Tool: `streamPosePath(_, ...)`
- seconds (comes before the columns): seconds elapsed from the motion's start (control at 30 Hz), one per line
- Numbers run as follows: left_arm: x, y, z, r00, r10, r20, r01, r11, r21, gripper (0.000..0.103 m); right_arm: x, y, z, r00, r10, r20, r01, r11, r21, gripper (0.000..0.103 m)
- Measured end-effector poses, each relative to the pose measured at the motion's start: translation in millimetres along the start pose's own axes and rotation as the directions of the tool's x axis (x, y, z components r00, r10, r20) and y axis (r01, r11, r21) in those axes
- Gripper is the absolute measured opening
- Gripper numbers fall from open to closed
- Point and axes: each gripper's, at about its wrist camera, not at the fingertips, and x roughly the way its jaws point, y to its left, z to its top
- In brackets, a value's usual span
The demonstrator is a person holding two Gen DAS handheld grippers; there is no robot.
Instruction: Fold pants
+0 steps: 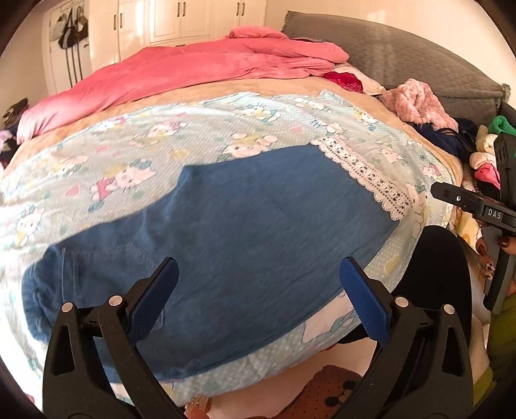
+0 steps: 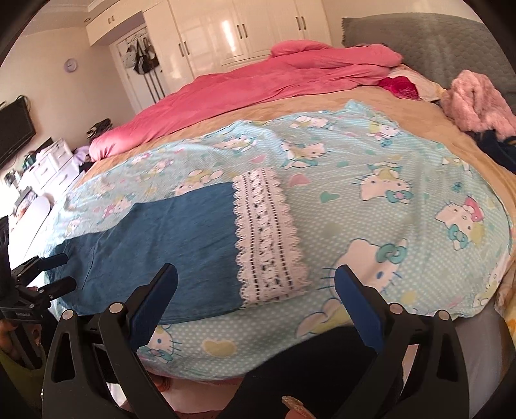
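Left gripper (image 1: 258,270) and right gripper (image 2: 256,277) both spread wide, empty, above the blue pants (image 1: 245,206).

Home bedroom. I'm facing a bed (image 2: 322,106) with a cartoon-cat sheet (image 2: 403,206), a pink duvet (image 2: 242,87) and a grey quilted headboard (image 2: 435,42). White built-in wardrobes (image 2: 245,29), bags on hooks (image 2: 142,58), a wall clock (image 2: 70,65), a television (image 2: 13,129).

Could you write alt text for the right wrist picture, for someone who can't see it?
Blue pants with a white lace hem lie flat on a cartoon-cat sheet on a bed, with the right gripper above them, jaws open and empty. A pink quilt lies behind; the left gripper shows at the left edge.
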Motion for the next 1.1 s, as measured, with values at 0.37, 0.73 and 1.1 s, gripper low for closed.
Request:
streamPosePath(0.37, 26, -28, 38, 0.999, -0.035, -0.005, 0.035, 0.996, 0.081, 0.094, 10, -9, -6, 1.0, 0.01, -0.016, -0.01, 0.999, 0.04, 0.097)
streamPosePath(0.73, 81, -38, 79, 0.995, -0.078, -0.069, 0.086, 0.99, 0.116, 0.094, 34, -6, -9, 0.998, 0.039, -0.053, -0.035, 0.997, 0.068, 0.097)
streamPosePath(1.1, 147, -46, 120, 0.987, -0.082, -0.14, 0.105, 0.981, 0.164, 0.094, 58, -14, -9, 0.996, 0.035, -0.086, -0.024, 0.992, 0.122, 0.097)
